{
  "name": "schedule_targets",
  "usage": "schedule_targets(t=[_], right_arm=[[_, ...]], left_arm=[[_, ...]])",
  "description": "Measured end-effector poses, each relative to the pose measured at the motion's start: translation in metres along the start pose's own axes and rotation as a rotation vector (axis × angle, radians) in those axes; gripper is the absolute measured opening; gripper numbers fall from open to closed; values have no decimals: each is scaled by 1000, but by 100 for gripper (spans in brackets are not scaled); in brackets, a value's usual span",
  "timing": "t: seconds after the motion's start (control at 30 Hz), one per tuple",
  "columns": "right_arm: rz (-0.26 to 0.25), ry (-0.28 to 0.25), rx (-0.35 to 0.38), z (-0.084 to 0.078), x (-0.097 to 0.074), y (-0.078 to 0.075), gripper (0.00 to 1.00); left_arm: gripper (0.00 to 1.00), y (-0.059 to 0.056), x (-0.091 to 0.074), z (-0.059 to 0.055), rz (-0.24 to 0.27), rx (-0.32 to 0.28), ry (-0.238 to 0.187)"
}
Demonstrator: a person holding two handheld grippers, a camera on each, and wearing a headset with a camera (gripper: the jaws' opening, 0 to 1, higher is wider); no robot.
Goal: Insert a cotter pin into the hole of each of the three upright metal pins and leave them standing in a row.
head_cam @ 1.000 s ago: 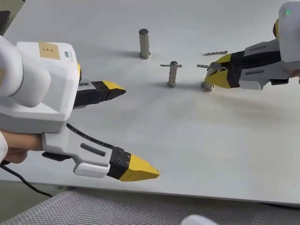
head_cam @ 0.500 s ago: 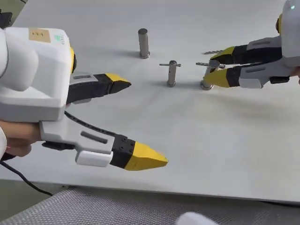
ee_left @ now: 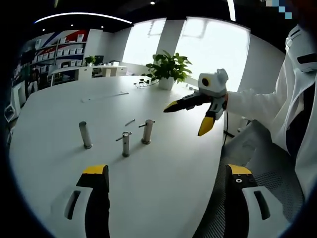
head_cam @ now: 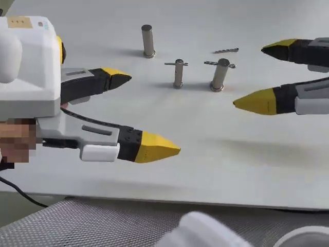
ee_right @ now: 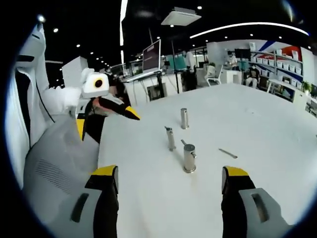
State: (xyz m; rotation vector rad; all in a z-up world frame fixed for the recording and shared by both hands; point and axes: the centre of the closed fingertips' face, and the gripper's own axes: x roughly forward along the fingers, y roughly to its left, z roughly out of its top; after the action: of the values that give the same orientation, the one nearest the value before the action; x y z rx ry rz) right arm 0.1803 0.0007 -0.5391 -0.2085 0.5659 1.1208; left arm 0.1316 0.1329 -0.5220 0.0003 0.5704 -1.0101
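Jaws of the left gripper (head_cam: pixel 148 113) stand wide apart at nine o'clock above the table (head_cam: pixel 205 154). Toward twelve stand a bare pin (head_cam: pixel 148 41), then the middle pin (head_cam: pixel 178 73) and right pin (head_cam: pixel 221 74), each crossed by a fitted cotter pin (head_cam: pixel 176 64). A loose cotter pin (head_cam: pixel 226 50) lies at one o'clock of the right pin. The right gripper (head_cam: pixel 251 76), at three o'clock, gapes, holding nothing.

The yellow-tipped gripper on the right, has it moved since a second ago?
Yes. The right gripper has drawn back rightward, off the rightmost upright metal pin, jaws now apart.

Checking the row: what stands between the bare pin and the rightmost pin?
The middle pin, a cotter pin through it; head view shows it.
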Motion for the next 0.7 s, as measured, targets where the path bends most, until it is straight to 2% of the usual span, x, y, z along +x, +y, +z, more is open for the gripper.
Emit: schedule_targets(t=[0.1,0.13,0.2,0.3,0.47,0.53,0.57,0.6,0.67,0.7], right_arm=[[-24,50,12,-14,-5,1,99],[-39,66,6,-20,-6,2,98],[-28,88,22,-27,-6,7,98],[-45,81,33,-27,-6,6,98],[-53,53,57,-22,-10,4,98],[-55,47,56,-20,-12,5,98],[-50,34,65,-18,-14,4,98],[-52,17,72,-16,-14,4,98],[-47,12,76,-16,-15,5,98],[-48,12,77,-17,-15,4,98]], left_arm=[[97,2,-1,2,8,5,-9],[97,2,-1,3,12,0,-16],[97,5,-1,5,22,-2,-26],[98,9,0,8,31,-8,-41],[98,24,0,22,64,-6,-85],[98,40,0,36,113,20,-120],[97,53,-1,43,174,61,-126],[94,62,-2,46,213,87,-120],[87,77,0,52,261,134,-94],[83,84,1,56,283,139,-103]])
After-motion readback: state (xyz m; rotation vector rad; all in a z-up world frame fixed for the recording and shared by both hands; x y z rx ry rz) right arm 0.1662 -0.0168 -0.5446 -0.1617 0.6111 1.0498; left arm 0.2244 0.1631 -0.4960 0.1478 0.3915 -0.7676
